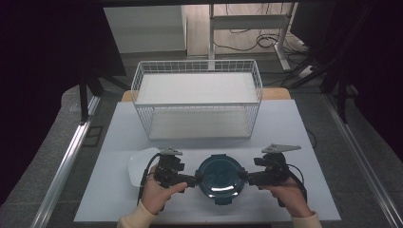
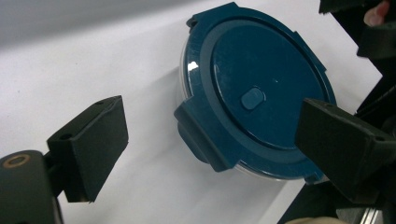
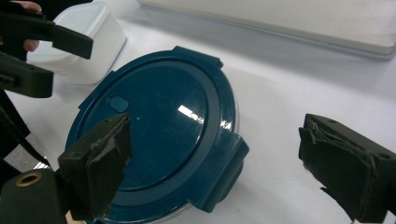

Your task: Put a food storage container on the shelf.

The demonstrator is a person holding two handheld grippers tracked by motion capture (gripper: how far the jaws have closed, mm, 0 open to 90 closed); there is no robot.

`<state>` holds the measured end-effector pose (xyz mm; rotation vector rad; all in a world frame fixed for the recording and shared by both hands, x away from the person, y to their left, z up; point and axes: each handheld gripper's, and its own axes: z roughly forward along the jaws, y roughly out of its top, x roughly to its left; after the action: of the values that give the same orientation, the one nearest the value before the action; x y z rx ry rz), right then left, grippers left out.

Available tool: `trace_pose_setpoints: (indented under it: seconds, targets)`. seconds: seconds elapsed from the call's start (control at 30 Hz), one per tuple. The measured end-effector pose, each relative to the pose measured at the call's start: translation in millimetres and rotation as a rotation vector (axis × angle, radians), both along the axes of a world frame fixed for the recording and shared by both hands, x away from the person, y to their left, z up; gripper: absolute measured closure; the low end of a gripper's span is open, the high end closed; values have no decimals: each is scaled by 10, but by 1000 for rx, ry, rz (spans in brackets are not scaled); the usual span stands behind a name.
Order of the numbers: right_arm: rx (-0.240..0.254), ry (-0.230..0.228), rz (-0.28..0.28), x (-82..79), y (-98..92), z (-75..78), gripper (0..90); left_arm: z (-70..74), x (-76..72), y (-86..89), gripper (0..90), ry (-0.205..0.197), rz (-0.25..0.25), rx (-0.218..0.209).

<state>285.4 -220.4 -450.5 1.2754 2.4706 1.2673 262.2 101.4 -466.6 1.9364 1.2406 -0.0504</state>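
While your two grippers flank the round dark-blue plastic lidded container (image 1: 219, 178) near the table's near edge, nothing is held yet: your left gripper (image 1: 196, 179) sits at its left side and your right gripper (image 1: 243, 175) at its right, both with jaws spread wide and no pad pressing on it. From the left gripper view, one of the lid's latch tabs (image 2: 201, 135) lies between the open jaws; from the right gripper view, another tab (image 3: 223, 170) does the same. Judging from that, the grasp or unlatching is still ahead, and the lid looks seated, though the rim's far side is hard to read.

For room: the white table (image 1: 290, 137) leaves open surface on the far side, up to the white wire basket (image 1: 197, 97), which stands well apart. Left of your left hand (image 1: 157, 192) a white translucent plastic tub (image 1: 138, 164) sits near, so sweep left with care. On the near side the container is close to the table edge, so draw it far rather than near
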Motion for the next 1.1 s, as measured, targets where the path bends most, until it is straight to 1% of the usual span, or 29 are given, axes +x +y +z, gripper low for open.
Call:
trace_pose_setpoints:
  seconds: [0.1, 0.17, 0.27, 0.3, 0.33, 0.4, 0.47, 0.57, 0.63, 0.67, 0.7, 0.73, 0.8, 0.9, 0.93, 0.97, 1.0, 1.03, 1.07, 1.1]
  targets:
    - [1, 11, 2, -5, 16, -9, 89, -12, 3, -3, 94, 3, 10, -5]
    - [9, 19, 9, -10, 32, -17, 89, -1, -10, -16, 94, -10, 17, -5]
    - [12, 27, 13, -12, 49, -21, 86, 27, -9, -35, 93, -21, 14, -13]
    - [12, 27, 13, -12, 49, -21, 86, 27, -9, -35, 92, -21, 14, -13]
    - [20, 32, 13, -12, 56, -26, 85, 20, 1, -37, 90, -16, 15, -16]
    - [21, 35, 11, -12, 59, -31, 83, 7, 9, -38, 89, -4, 14, -26]
    - [26, 41, 14, -10, 63, -40, 81, 6, 4, -44, 89, -5, 12, -24]
    - [34, 53, 8, -11, 71, -48, 78, 43, -31, -73, 87, -25, -7, -30]
    - [35, 59, 8, -20, 82, -60, 75, 59, -41, -86, 87, -30, -6, -38]
    - [40, 62, 8, -24, 87, -67, 73, 40, -34, -92, 85, -8, -3, -55]
    - [40, 62, 8, -24, 87, -67, 73, 40, -34, -92, 84, -8, -3, -55]
    - [36, 70, 3, -32, 93, -80, 69, 1, -20, -105, 84, 15, -1, -59]
    - [34, 78, -2, -32, 97, -104, 65, -36, -20, -131, 93, 19, -2, -59]
    - [37, 102, -15, -29, 99, -151, 60, -69, -24, -169, 93, 27, -4, -55]
    - [39, 109, -17, -27, 99, -171, 58, -108, -16, -208, 90, 45, -3, -53]
    - [39, 109, -17, -27, 99, -171, 58, -108, -16, -208, 88, 45, -3, -53]
    - [41, 125, -23, -28, 101, -203, 57, -146, -6, -233, 85, 67, -4, -59]
    - [49, 131, -24, -29, 104, -217, 55, -146, -6, -233, 85, 67, -4, -59]
    - [54, 139, -26, -29, 106, -229, 54, -176, 2, -245, 82, 83, -4, -59]
    - [54, 139, -26, -29, 106, -229, 54, -176, 2, -245, 77, 83, -4, -59]
